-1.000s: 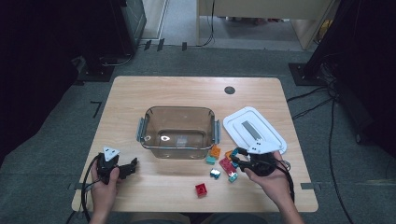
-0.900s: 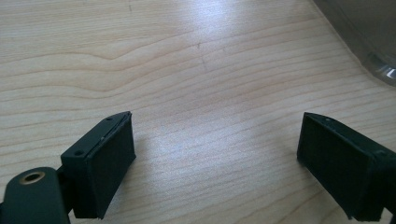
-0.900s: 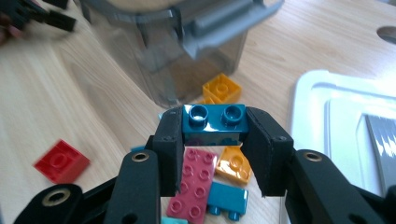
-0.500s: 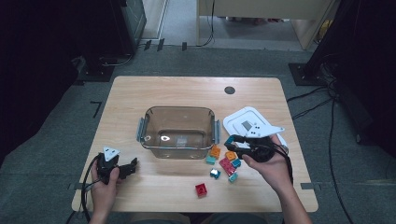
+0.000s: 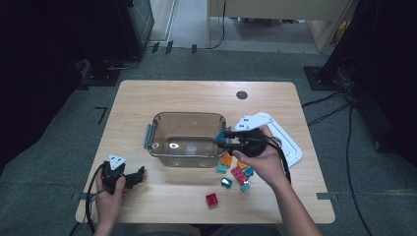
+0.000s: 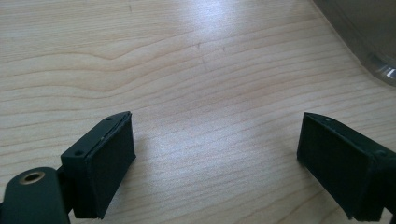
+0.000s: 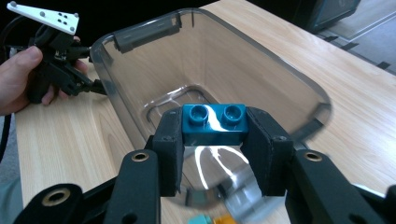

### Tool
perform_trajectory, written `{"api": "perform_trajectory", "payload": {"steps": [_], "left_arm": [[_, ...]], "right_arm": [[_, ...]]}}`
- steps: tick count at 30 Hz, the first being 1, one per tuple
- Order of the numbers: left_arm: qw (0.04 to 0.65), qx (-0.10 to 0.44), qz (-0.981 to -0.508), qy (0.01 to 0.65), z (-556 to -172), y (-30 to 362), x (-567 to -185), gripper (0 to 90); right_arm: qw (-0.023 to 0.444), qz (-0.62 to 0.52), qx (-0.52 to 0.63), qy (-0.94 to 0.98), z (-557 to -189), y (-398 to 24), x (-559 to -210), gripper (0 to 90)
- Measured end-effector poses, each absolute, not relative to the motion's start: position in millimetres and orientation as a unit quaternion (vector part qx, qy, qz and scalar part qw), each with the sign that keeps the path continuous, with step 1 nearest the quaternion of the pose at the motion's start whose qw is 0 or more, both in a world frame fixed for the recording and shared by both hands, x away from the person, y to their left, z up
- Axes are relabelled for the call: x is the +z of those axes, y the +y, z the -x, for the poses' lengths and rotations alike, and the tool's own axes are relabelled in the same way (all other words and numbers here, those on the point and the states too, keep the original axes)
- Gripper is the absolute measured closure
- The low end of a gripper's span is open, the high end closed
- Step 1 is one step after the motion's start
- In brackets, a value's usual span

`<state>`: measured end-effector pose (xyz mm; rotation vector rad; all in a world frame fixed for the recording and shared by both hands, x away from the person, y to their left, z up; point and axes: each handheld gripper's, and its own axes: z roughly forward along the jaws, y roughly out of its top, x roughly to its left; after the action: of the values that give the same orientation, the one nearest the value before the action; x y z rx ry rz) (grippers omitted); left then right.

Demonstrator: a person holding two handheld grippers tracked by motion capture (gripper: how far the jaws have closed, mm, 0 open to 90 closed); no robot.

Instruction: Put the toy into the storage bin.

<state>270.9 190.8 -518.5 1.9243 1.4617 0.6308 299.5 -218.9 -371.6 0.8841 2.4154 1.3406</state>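
Right gripper (image 7: 214,140) pinching a blue brick (image 7: 215,123) at the tub (image 5: 162,129) rim, left gripper (image 6: 215,158) spread wide over bare table (image 6: 187,70).

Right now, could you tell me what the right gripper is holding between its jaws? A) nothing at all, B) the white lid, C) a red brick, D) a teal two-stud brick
D: in the right gripper view, the right gripper has both pads pressed on the ends of a teal two-stud brick, held over the rim of the clear container.
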Motion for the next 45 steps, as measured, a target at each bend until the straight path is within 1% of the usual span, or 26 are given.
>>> {"api": "perform_trajectory", "payload": {"steps": [9,16,23,29,35,43,45], "left_arm": [[0.317,0.24,-0.731,0.555,-270.9,190.7,-518.6,11.0],[0.317,0.24,-0.731,0.555,-270.9,190.8,-518.6,11.0],[0.317,0.24,-0.731,0.555,-271.1,190.7,-518.6,11.0],[0.317,0.24,-0.731,0.555,-271.1,190.7,-518.6,11.0],[0.316,0.24,-0.731,0.555,-271.0,190.8,-518.5,11.0],[0.316,0.24,-0.732,0.555,-271.0,190.9,-518.4,11.0],[0.317,0.24,-0.731,0.555,-271.0,190.7,-518.6,11.0]], "right_arm": [[0.104,-0.31,0.435,0.839,-322.9,-190.8,-391.3,60.3],[0.1,-0.311,0.419,0.847,-329.3,-177.6,-398.6,59.6],[0.104,-0.319,0.43,0.838,-327.5,-178.9,-394.7,52.3],[0.109,-0.322,0.456,0.822,-319.3,-191.0,-388.1,46.5],[0.113,-0.332,0.464,0.814,-305.5,-208.2,-384.5,37.4],[0.123,-0.354,0.464,0.803,-282.2,-237.2,-389.1,19.6],[0.125,-0.361,0.469,0.796,-275.8,-247.1,-392.3,17.9]]}}
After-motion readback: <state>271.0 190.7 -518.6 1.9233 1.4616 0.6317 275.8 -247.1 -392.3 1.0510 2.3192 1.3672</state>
